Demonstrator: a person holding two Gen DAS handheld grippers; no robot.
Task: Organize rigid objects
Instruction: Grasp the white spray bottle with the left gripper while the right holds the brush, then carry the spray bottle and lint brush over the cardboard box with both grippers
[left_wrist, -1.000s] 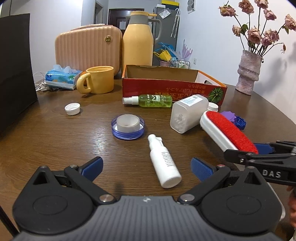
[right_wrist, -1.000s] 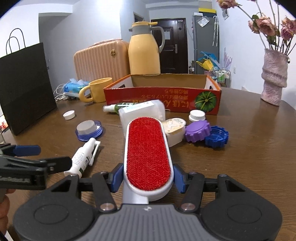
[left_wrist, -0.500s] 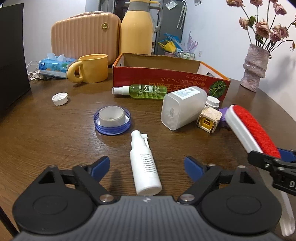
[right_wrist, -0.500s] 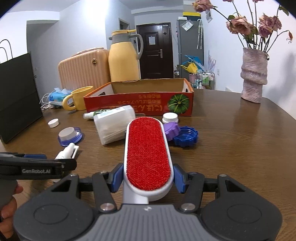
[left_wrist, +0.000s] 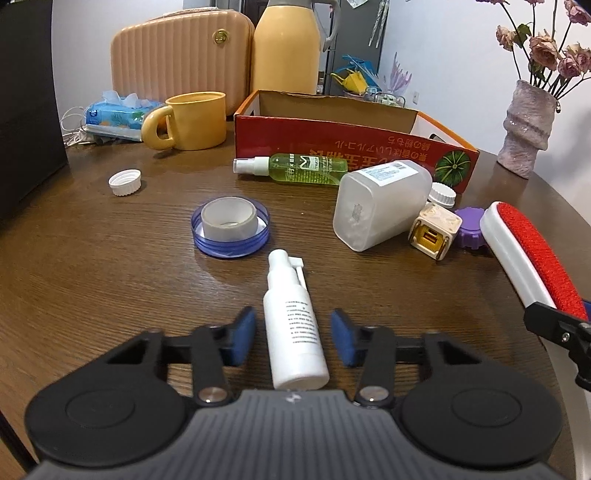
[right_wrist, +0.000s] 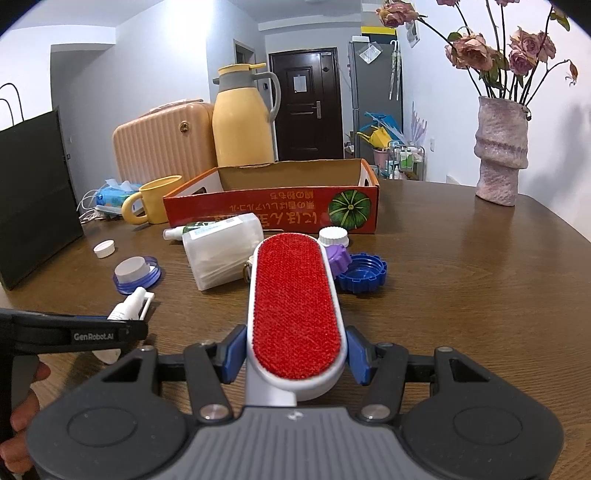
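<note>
Left wrist view: left fingers (left_wrist: 245, 332) closing beside the white spray bottle (left_wrist: 295, 332), narrow gaps showing; right fingers (right_wrist: 236, 350) clamp the red lint brush (right_wrist: 295, 302).

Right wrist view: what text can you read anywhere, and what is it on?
"GenRobot.AI": on the left tongs' black arm.
Red cardboard box: upside-down white characters, not legible to me.
Clear plastic container: label too small.
White spray bottle: print too small.
Paper on door: unreadable.

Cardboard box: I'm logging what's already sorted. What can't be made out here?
- cardboard box inside: both views, its front wall hides the floor.
- white spray bottle base: left wrist view, the rig's body covers it.
- lint brush handle: right wrist view, cut off under the rig's body.
</note>
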